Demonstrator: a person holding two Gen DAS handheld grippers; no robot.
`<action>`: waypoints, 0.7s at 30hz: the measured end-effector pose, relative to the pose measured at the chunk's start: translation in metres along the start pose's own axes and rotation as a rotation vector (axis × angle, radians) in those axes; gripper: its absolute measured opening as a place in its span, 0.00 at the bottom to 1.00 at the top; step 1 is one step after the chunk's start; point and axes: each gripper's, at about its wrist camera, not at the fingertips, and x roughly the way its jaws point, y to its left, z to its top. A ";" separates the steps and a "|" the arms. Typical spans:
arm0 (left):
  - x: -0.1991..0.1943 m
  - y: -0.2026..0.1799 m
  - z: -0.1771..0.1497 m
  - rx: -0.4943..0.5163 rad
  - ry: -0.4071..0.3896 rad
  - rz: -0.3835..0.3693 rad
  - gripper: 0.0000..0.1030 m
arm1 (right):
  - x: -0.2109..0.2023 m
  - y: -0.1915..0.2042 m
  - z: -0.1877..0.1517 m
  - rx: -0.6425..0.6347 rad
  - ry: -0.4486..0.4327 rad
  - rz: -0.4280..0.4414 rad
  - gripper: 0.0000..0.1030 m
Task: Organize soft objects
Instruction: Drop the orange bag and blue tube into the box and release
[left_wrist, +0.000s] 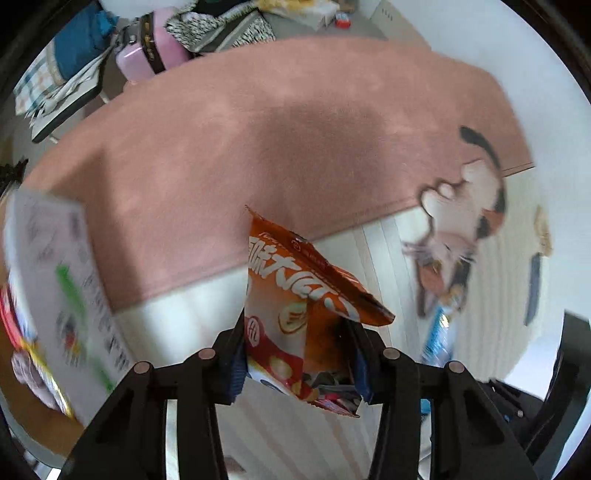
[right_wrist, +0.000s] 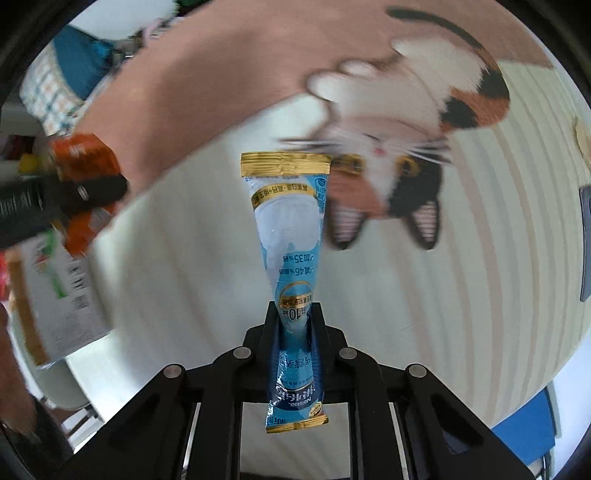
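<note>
Both grippers are loaded and up in the air over a rug with a cat picture (right_wrist: 406, 122). The left gripper (left_wrist: 295, 354) has its fingers clamped on an orange snack bag (left_wrist: 295, 295), pinched at the lower part so the top corner sticks out ahead, crumpled. The right gripper (right_wrist: 295, 328) is squeezed tight on a thin blue sachet (right_wrist: 288, 229), caught near one end so most of its length stands free past the fingertips, gold seal far out. Grip near the end probably makes it easy to drop the pack in somewhere. Off to the left, near, is a white box (left_wrist: 62, 295) with printed text, blurred; likely the place the packs go, can't confirm. Pink carpet part (left_wrist: 258, 129) lies farther off, with bags and clothes (left_wrist: 147, 44) piled beyond it. Both packs are carried clear of the floor, nothing set down yet.
</note>
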 end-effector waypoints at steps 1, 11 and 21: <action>-0.015 0.011 -0.013 -0.018 -0.025 -0.012 0.41 | -0.007 0.012 -0.004 -0.012 -0.010 0.014 0.15; -0.128 0.176 -0.086 -0.193 -0.161 0.051 0.41 | -0.089 0.168 -0.031 -0.241 -0.124 0.144 0.15; -0.128 0.344 -0.141 -0.417 -0.098 0.199 0.41 | -0.054 0.320 -0.038 -0.342 -0.113 0.101 0.15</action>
